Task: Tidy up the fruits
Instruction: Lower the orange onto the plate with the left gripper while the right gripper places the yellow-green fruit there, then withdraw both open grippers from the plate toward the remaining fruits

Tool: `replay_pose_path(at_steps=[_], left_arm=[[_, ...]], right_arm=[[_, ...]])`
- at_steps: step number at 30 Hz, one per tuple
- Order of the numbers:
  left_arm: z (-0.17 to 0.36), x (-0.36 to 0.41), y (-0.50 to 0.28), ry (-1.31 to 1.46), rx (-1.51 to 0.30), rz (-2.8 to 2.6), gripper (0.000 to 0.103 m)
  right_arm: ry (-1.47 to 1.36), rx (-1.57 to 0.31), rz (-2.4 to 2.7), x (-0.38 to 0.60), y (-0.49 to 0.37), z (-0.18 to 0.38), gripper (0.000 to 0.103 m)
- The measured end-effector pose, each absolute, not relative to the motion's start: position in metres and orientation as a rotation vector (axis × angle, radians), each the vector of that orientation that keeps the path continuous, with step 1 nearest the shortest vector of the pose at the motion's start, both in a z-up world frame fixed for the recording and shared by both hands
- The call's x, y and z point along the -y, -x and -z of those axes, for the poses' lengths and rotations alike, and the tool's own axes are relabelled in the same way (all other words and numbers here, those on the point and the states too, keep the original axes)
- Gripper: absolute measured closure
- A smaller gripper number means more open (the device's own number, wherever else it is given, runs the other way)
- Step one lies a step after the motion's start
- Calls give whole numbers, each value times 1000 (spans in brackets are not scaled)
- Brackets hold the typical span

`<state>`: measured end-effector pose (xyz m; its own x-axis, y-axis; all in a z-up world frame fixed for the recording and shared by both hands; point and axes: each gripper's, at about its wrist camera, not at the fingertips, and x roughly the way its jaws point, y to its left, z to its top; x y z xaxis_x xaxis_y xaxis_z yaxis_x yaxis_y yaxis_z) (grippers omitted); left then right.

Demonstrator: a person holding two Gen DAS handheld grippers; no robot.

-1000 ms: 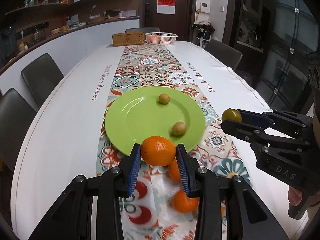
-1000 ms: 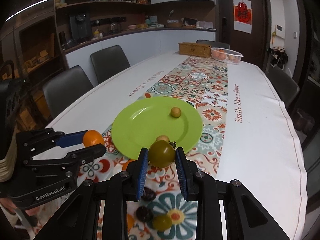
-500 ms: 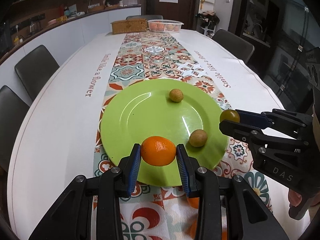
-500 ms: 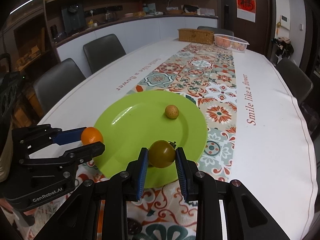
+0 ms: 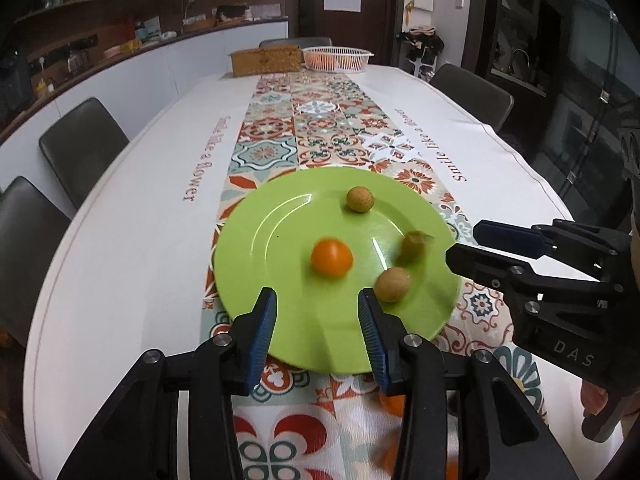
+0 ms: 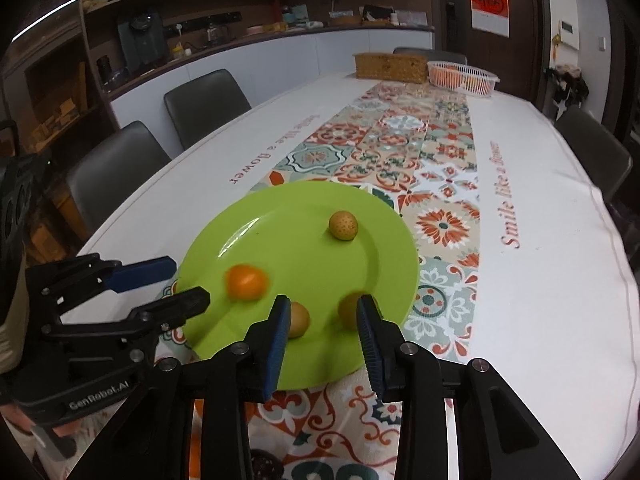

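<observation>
A green plate [image 5: 260, 248] [image 6: 320, 264] lies on the patterned table runner. An orange [image 5: 332, 258] [image 6: 246, 282] sits on it, blurred, just beyond my left gripper [image 5: 316, 304] [image 6: 186, 282]. That gripper's jaws are opening with nothing between the pads. A green tomato [image 5: 412, 246] [image 6: 348, 310], also blurred, is on the plate's right side by my right gripper [image 6: 324, 308] [image 5: 466, 242]. Its jaws are opening too, and the tomato is loose beside the right finger. Two tan fruits [image 5: 360, 199] [image 5: 392, 284] rest on the plate.
A wicker box [image 5: 265, 60] and a white basket [image 5: 336, 58] holding orange fruit stand at the table's far end. Dark chairs [image 5: 80, 140] [image 5: 472, 88] line both sides. More oranges [image 5: 392, 404] lie on the runner under the left gripper's fingers.
Both grippers came forward over the plate, then their jaws parted. The orange and the green tomato left the pads and now lie on the plate.
</observation>
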<state>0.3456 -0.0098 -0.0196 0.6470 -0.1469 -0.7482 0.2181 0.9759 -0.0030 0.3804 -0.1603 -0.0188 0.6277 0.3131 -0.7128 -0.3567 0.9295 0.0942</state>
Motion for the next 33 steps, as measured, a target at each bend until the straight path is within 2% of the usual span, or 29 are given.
replay_pose_path(at_steps=[12,16,33], left_arm=[[-25,15,-282,-75,-743,211,52],[-35,19,-259,-84,-712,207,47],[-35,34,-195,-54,-698,211,40]], right_arm=[[78,-705,-399,172,-319,-24,68],[83,-676,-397,176,-295,-33,61],[153,-652,-418,190,-232,-35,61]])
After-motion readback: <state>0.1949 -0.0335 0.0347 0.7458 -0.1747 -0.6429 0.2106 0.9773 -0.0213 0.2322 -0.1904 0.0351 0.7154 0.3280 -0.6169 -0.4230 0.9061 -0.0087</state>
